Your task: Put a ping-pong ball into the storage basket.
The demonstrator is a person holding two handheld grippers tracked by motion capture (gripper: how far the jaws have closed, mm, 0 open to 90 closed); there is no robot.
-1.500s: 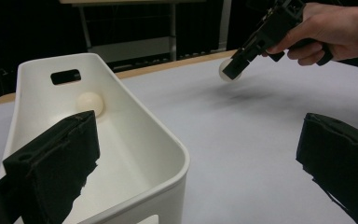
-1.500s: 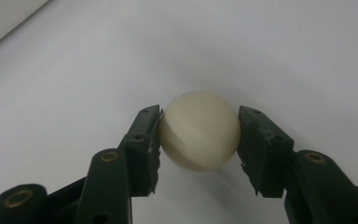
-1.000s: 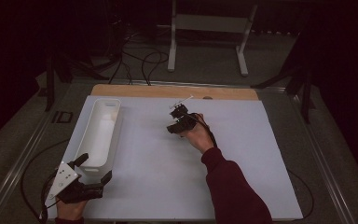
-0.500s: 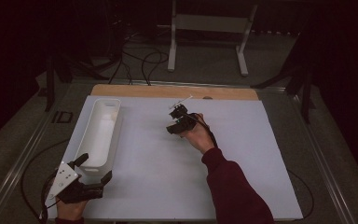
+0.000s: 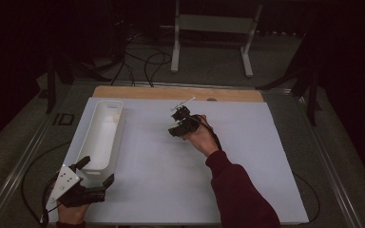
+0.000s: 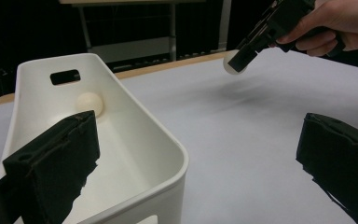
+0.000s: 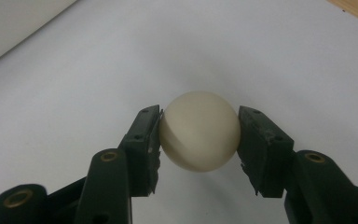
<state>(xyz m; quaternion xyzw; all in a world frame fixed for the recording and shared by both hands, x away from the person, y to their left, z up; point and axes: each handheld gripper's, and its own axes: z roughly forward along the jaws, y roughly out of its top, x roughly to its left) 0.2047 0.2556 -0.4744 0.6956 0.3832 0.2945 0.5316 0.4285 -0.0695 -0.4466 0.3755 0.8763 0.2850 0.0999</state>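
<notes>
A: Why does the right gripper [image 7: 199,135] hold the ball [image 7: 199,136] like this?

B: Its two jaws pinch the cream ball at its widest part, one pad on each side. Probably this is so that a round, smooth thing does not slip out. In the left gripper view the ball [image 6: 235,65] hangs above the white table [image 5: 247,156], so it is carried and rests on nothing.

A: And where is it compared with the white bin [image 5: 100,135]?

B: It is well apart from the bin, over the middle of the table, toward the far edge. The bin lies on the left side with its length pointing away from the person.

A: Is something inside the bin already?

B: Yes, a second ball [image 6: 90,102] lies at the far end, near the handle hole. So one may judge that the held ball should go there also.

A: What does the left gripper [image 5: 97,180] do?

B: Its jaws are spread wide and pinch nothing. It waits at the near end of the bin; one jaw seems to be over the bin's inside, the other outside. Maybe it is ready to steady the bin, but whether it touches the rim is not clear.
</notes>
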